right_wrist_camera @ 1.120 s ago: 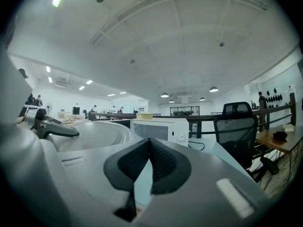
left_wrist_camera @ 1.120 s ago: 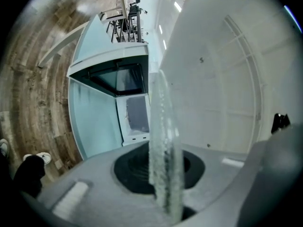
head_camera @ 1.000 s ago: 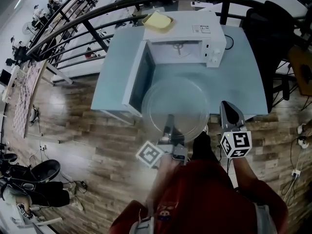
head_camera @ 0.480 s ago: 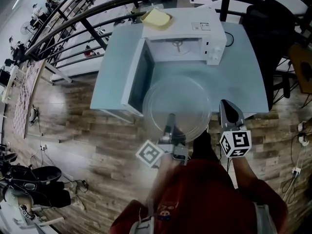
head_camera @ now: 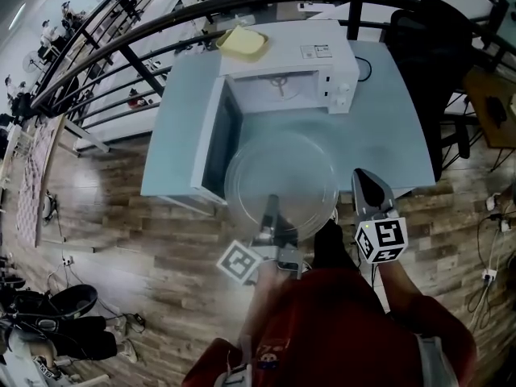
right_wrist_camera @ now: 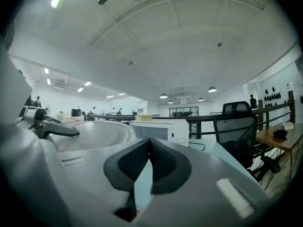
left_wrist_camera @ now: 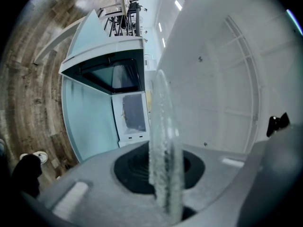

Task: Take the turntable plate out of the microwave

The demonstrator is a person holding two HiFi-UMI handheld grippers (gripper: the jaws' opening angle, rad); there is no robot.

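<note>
The clear glass turntable plate (head_camera: 282, 182) hangs level over the table's near edge, in front of the white microwave (head_camera: 286, 67). My left gripper (head_camera: 270, 210) is shut on the plate's near rim. In the left gripper view the plate (left_wrist_camera: 163, 141) shows edge-on, pinched between the black pads. The microwave door (head_camera: 211, 139) stands open to the left, and the cavity shows only the roller ring (head_camera: 280, 83). My right gripper (head_camera: 367, 190) is beside the plate's right edge, shut on nothing, pads (right_wrist_camera: 161, 162) touching. From there the plate (right_wrist_camera: 102, 134) lies to the left.
A yellow sponge-like block (head_camera: 240, 41) lies on top of the microwave. The light blue table (head_camera: 387, 127) stands against a black railing (head_camera: 242, 6). A black office chair (head_camera: 431, 51) stands at the right, next to a wooden desk (head_camera: 496, 95). Wooden floor lies below.
The plate and my left gripper have drifted slightly left and toward me in the head view, which has itself shifted. The right gripper holds its place beside the plate.
</note>
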